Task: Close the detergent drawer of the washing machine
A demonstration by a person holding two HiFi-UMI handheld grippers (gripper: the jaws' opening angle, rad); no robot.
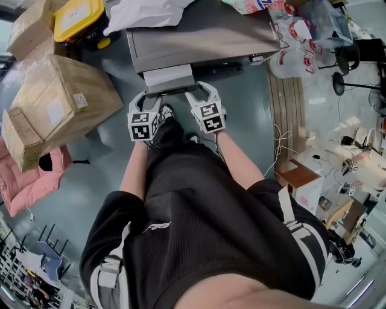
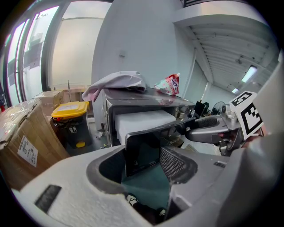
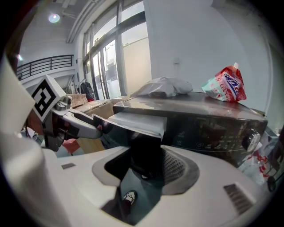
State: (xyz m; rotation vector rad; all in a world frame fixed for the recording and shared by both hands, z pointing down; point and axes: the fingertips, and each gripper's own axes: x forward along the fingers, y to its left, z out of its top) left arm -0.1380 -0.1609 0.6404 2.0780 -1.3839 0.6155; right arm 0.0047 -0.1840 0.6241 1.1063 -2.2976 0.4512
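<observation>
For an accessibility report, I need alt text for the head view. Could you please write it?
Seen from above, a person holds the left gripper and right gripper at the front of the pulled-out detergent drawer of a grey washing machine. Cardboard boxes stand on the floor at the left, and a white cloth lies on the machine.

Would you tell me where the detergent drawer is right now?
In the head view, the detergent drawer juts from the washing machine at top centre, between the left gripper and right gripper.
</observation>
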